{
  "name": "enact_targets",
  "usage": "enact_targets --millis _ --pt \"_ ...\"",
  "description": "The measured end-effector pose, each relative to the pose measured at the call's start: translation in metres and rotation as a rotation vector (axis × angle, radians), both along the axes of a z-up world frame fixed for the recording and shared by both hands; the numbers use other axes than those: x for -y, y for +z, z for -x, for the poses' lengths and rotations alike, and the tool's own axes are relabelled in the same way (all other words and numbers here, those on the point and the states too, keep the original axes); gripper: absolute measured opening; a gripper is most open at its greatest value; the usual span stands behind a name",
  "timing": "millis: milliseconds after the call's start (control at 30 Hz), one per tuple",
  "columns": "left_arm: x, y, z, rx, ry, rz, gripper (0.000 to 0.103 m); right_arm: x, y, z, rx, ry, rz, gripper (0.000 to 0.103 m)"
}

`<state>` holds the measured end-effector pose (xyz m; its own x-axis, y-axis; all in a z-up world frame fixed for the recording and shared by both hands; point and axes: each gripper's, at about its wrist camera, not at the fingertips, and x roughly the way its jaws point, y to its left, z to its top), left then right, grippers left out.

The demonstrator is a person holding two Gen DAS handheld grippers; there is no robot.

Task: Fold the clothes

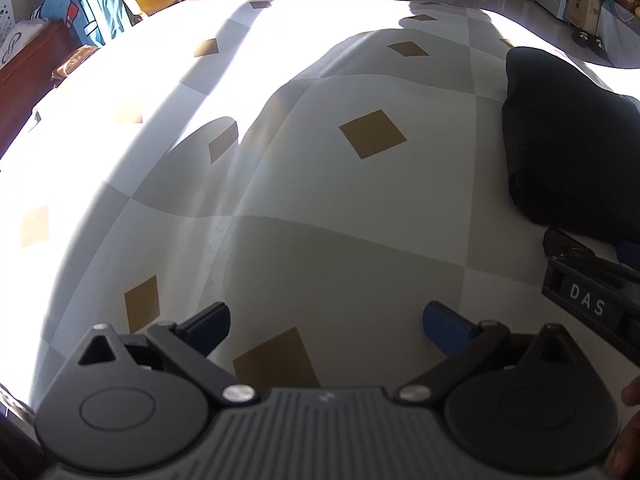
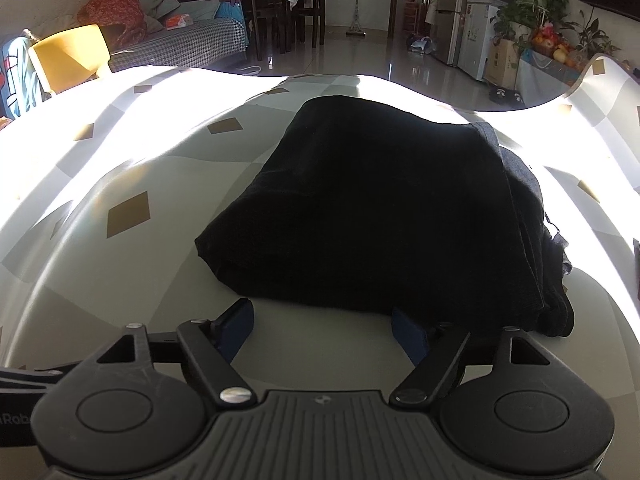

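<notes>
A black garment (image 2: 392,208), folded into a thick bundle, lies on the checked tablecloth (image 2: 128,168) in the right wrist view. My right gripper (image 2: 322,330) stands open just in front of its near edge. The bundle's hem overlaps the tip of the right finger (image 2: 408,332), and nothing is pressed between the pads. In the left wrist view the same garment (image 1: 572,140) sits at the far right, with my right gripper's body (image 1: 588,292) below it. My left gripper (image 1: 326,324) is open over bare tablecloth (image 1: 320,208), well left of the garment, holding nothing.
The cloth is white and grey with tan diamonds, half in bright sun. Beyond the table's far edge stand a yellow chair (image 2: 72,56), a sofa with a houndstooth cover (image 2: 192,40), dining chairs, a fridge and potted plants (image 2: 536,0). A blue patterned cloth (image 1: 88,4) hangs at left.
</notes>
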<state>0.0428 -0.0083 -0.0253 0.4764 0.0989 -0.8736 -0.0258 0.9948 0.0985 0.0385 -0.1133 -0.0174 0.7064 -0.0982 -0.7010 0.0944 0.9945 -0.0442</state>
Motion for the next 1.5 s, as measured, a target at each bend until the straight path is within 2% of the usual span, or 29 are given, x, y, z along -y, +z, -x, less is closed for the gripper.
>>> enact_targets --millis 167,600,1033,1500 --pt "-0.003 -0.002 -0.006 0.005 0.01 0.029 0.103 0.001 -0.004 -0.005 0.038 -0.013 0.003 0.08" --pt "-0.007 -0.007 -0.019 0.019 0.021 0.089 0.103 -0.002 -0.009 -0.014 0.09 -0.048 0.007 0.083" --pt "-0.004 -0.009 -0.033 0.045 -0.002 0.085 0.103 -0.002 -0.012 -0.013 0.11 -0.042 0.004 0.089" --pt "-0.005 -0.01 -0.034 0.043 0.002 0.087 0.103 -0.001 -0.012 -0.014 0.109 -0.041 0.003 0.089"
